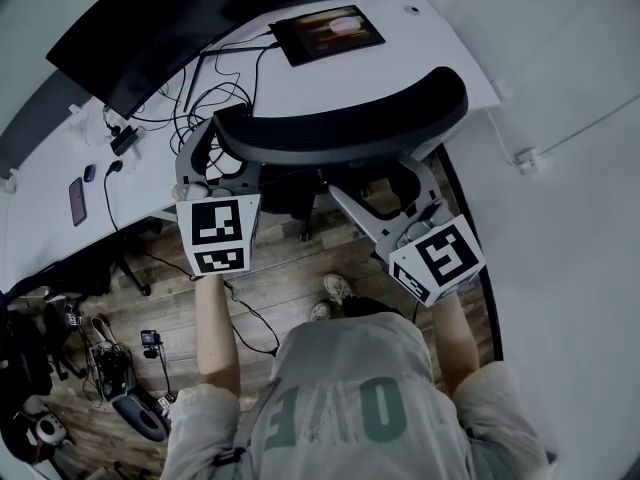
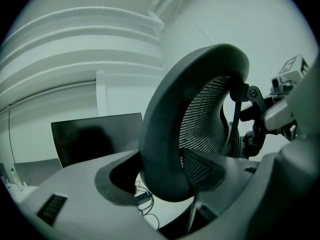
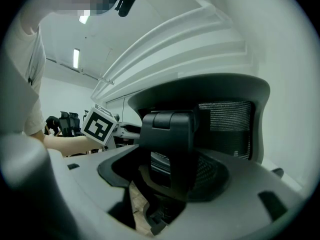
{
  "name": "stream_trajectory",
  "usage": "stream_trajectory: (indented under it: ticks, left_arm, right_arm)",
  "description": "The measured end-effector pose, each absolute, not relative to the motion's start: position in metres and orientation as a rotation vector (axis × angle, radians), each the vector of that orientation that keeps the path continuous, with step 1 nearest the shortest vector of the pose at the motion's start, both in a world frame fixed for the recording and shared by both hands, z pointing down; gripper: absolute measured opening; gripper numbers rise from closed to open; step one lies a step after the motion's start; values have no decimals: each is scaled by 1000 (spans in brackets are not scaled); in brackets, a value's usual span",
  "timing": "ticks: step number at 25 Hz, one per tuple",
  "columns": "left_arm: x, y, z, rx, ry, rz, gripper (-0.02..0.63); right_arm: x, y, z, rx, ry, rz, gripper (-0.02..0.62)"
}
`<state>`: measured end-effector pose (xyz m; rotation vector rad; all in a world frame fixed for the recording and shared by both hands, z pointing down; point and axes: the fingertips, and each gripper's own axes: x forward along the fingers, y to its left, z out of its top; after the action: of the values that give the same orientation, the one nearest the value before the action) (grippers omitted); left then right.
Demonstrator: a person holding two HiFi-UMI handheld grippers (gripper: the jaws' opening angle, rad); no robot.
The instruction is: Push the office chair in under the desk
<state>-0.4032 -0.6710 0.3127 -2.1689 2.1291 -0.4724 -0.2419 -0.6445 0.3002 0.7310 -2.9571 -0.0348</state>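
Observation:
The black office chair (image 1: 340, 128) stands with its curved backrest at the edge of the white desk (image 1: 420, 63), its seat below the desktop. My left gripper (image 1: 200, 168) is at the backrest's left end. In the left gripper view the backrest's thick rim (image 2: 165, 149) sits between the wide jaws of the left gripper (image 2: 170, 186), with a gap on the left side. My right gripper (image 1: 405, 193) is at the chair's right side. There the right gripper (image 3: 165, 184) has a black chair bracket (image 3: 170, 144) between its jaws, with floor visible beside it.
On the desk are a dark monitor (image 1: 130, 38), a tablet (image 1: 327, 33), tangled cables (image 1: 215, 93) and a phone (image 1: 77, 200). Gear and bags (image 1: 110, 368) lie on the wood floor at the left. A white wall (image 1: 570, 168) runs close along the right.

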Motion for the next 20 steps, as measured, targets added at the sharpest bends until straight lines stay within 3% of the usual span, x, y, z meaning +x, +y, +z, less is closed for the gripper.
stream_trajectory:
  ticks: [9,17,18,19,20]
  left_arm:
    - [-400,-661,312,-2207,2154,-454,281]
    - [-391,-601,256,-2090,2203,-156,272]
    - [-389,-592,250,-2057,2218,-115,237]
    - [-387,-585,244,-2017,2238,-79,147]
    - [-384,-578,240,-1976,2255,-55,53]
  right_arm:
    - [-237,-640,301,738,-2942,-48,290]
    - [-189,-636,263,999,-2932,-125,290]
    - [-176,-638,259,1087,-2928,-99,290]
    - [-163,-640,255,1182,-2918,-74,287]
    - [-151,-642,251,1274,-2902,-63,232]
